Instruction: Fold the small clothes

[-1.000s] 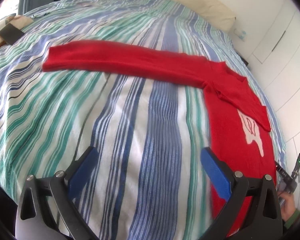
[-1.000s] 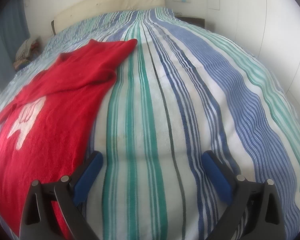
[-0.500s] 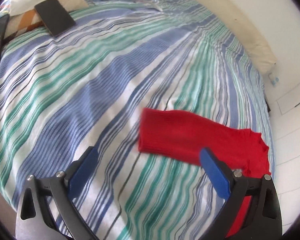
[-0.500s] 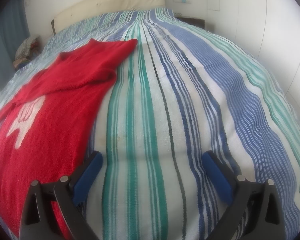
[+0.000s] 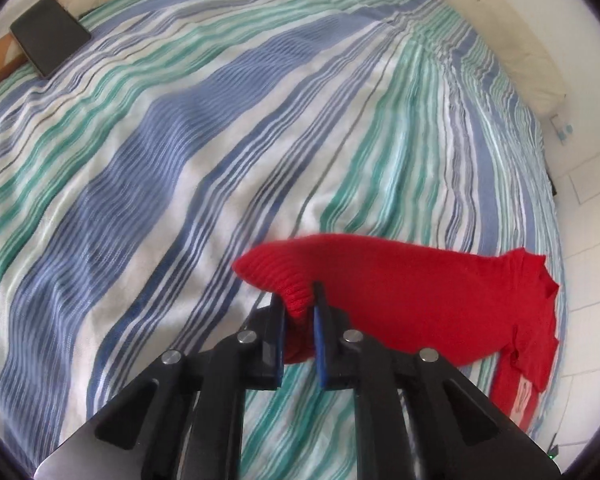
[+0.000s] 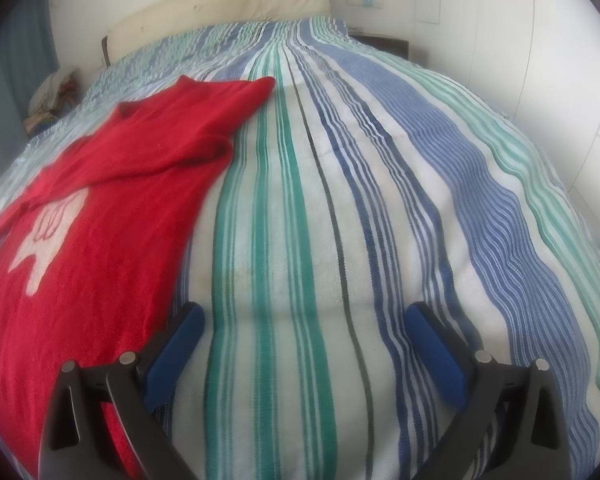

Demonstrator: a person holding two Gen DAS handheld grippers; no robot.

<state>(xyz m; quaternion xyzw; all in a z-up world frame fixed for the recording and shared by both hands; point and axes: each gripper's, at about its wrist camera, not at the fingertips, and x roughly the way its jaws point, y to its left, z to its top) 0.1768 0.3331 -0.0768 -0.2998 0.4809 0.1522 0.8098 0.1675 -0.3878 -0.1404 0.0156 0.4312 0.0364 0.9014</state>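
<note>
A small red sweater (image 6: 100, 216) with a white emblem lies spread on the striped bed. In the left wrist view its long sleeve (image 5: 400, 280) runs from the body at the right to my left gripper (image 5: 298, 304), which is shut on the ribbed cuff and holds it just above the bedspread. In the right wrist view the sweater's body and other sleeve lie at the left. My right gripper (image 6: 304, 320) is open and empty, low over the bedspread, with its left finger beside the sweater's edge.
The striped blue, green and white bedspread (image 5: 180, 184) covers the whole bed. A dark phone (image 5: 48, 50) lies on a patterned cushion at the far left. A cream headboard (image 6: 220, 4) and white cupboard doors (image 6: 560, 60) bound the bed.
My left gripper swung to the sleeve's end and closed on the cuff, lifting it slightly. My right gripper stayed open and hardly moved.
</note>
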